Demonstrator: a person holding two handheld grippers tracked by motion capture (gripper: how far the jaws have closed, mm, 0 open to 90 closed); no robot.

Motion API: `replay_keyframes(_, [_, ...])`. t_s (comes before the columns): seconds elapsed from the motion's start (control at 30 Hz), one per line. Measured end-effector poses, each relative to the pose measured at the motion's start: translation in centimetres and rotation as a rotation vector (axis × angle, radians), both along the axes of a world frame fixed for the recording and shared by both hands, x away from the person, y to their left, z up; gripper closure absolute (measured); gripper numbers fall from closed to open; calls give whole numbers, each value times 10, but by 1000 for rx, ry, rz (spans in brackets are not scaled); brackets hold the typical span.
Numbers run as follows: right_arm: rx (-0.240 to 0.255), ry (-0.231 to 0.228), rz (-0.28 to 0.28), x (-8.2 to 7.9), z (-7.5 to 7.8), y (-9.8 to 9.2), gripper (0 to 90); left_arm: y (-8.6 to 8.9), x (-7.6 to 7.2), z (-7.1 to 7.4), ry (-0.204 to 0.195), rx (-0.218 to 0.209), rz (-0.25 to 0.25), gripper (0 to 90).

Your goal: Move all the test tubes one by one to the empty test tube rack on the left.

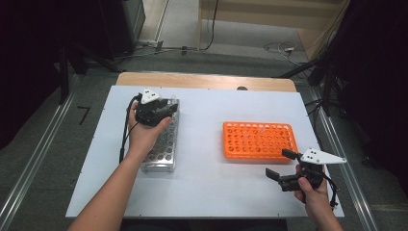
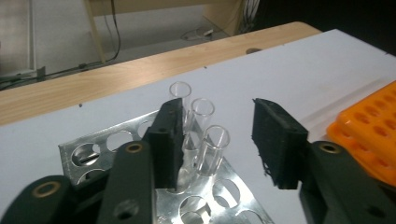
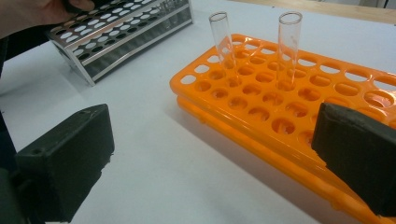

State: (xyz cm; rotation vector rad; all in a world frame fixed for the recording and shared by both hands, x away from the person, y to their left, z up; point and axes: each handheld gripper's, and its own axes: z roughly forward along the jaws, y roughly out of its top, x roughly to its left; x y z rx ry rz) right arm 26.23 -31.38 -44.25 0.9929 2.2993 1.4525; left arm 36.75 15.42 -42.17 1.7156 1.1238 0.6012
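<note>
tubes (image 2: pixel 212 149): three, upright, long axis vertical; in steel rack (image 1: pixel 163 144), left of frame
left gripper (image 2: pixel 219 135): angled down over rack; jaws released, straddling nearest tube
right gripper (image 1: pixel 279 165): lower right, level; jaws apart, empty; beside orange rack (image 1: pixel 257 139)

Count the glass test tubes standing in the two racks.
5. Three stand in a row at the metal rack's far corner, by the open left gripper. Two stand in the orange rack. Others may be hidden.
</note>
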Motion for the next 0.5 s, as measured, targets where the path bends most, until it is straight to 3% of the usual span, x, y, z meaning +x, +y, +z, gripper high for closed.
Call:
replay_keyframes(0.2, [3,-2,-6,1,1,1,0,-2,-16,9,-26,-50,-35,292])
replay_keyframes(0.5, [7,1,-8,5,5,5,0,-2,-43,18,-48,-75,-86,163])
